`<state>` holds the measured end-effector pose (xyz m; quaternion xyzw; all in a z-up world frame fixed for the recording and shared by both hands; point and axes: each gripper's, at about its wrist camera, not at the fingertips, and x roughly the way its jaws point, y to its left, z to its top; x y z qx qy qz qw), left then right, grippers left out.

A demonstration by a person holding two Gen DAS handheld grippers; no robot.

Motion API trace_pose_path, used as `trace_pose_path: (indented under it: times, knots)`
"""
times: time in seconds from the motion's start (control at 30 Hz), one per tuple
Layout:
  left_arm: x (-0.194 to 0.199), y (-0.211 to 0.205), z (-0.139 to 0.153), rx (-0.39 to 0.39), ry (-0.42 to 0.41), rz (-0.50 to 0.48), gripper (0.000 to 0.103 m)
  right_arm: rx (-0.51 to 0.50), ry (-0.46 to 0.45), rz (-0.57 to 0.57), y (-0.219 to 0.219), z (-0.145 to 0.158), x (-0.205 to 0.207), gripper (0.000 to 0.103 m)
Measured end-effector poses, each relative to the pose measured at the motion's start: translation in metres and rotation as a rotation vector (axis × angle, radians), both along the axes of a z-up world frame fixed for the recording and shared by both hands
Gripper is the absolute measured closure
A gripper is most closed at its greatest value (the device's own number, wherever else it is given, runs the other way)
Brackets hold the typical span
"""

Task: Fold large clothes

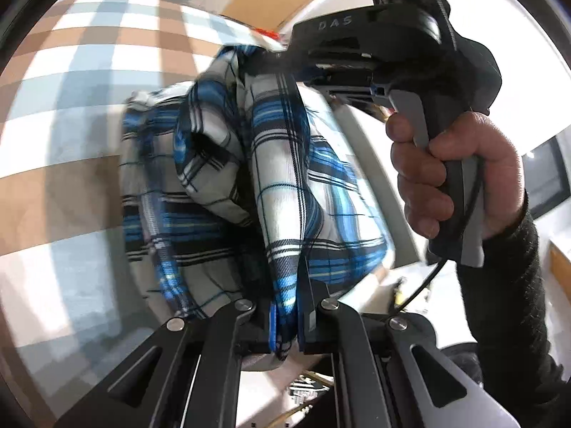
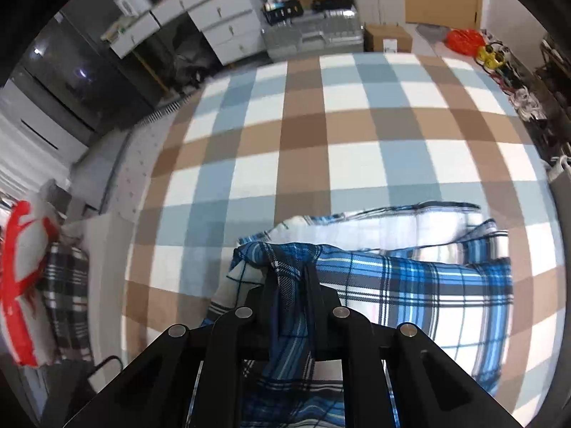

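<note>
Plaid shirt, blue, white and black, is up off the surface and strung between both tools. The left gripper at the bottom centre of the left wrist view has its jaws pinched almost fully together on a bunched edge of the cloth, and from there the fabric climbs to the upper middle of the frame, where the right gripper bites into the other end. In the right wrist view that right gripper has its jaws drawn in close on a thick gathered fold, the rest of the shirt spilling to the lower right over the checked cover of brown, pale blue and white squares; whether that cover lies on a bed or a tabletop I can't tell. Two grips on one edge look like a lift to shake the garment out flat before any fold goes in, so this reads as early in the job. A person's hand wraps the right tool's handle at centre right, dark sleeve below it. Raised lettering on that tool's housing reads "DAS". A box at the top has a label too small to read.
</note>
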<state>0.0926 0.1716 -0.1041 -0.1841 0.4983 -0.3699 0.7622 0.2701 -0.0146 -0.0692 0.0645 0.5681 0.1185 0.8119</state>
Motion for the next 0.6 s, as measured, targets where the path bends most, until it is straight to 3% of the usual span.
trace_pose_path:
  times: [0.03, 0.07, 0.1, 0.17, 0.2, 0.33, 0.37, 0.4, 0.47, 0.53, 0.6]
  knots:
    - [0.003, 0.002, -0.007, 0.034, 0.019, 0.005, 0.1, 0.024, 0.028, -0.019, 0.004, -0.014, 0.007, 0.08]
    - [0.003, -0.001, -0.015, 0.056, 0.039, 0.01, 0.1, 0.055, 0.07, -0.03, 0.006, -0.027, 0.012, 0.066]
    - [0.004, -0.001, -0.021, 0.071, 0.055, 0.016, 0.1, 0.104, 0.111, -0.034, 0.007, -0.039, 0.017, 0.045]
    - [0.005, 0.0, -0.029, 0.12, 0.072, 0.026, 0.1, 0.247, 0.133, -0.017, 0.002, -0.051, 0.02, 0.027]
    - [0.006, 0.001, -0.032, 0.132, 0.077, 0.036, 0.097, 0.285, 0.127, -0.011, -0.002, -0.05, 0.019, 0.027]
    - [0.008, 0.013, -0.03, 0.151, 0.084, 0.073, 0.091, 0.61, 0.138, 0.026, -0.049, -0.032, -0.007, 0.026]
    - [0.005, 0.018, -0.03, 0.161, 0.083, 0.089, 0.09, 0.675, 0.12, 0.034, -0.07, -0.024, -0.022, 0.022]
    - [0.003, 0.023, -0.024, 0.174, 0.071, 0.127, 0.09, 0.694, 0.104, 0.036, -0.082, -0.019, -0.032, 0.015]
    - [-0.005, 0.028, -0.011, 0.189, 0.033, 0.185, 0.088, 0.711, 0.069, 0.05, -0.113, -0.011, -0.062, 0.013]
    - [-0.015, 0.026, 0.002, 0.118, -0.017, 0.193, 0.087, 0.745, 0.064, 0.055, -0.139, -0.012, -0.091, 0.012]
    - [-0.023, 0.027, 0.02, -0.014, -0.065, 0.177, 0.084, 0.81, 0.079, 0.066, -0.154, -0.021, -0.111, 0.009]
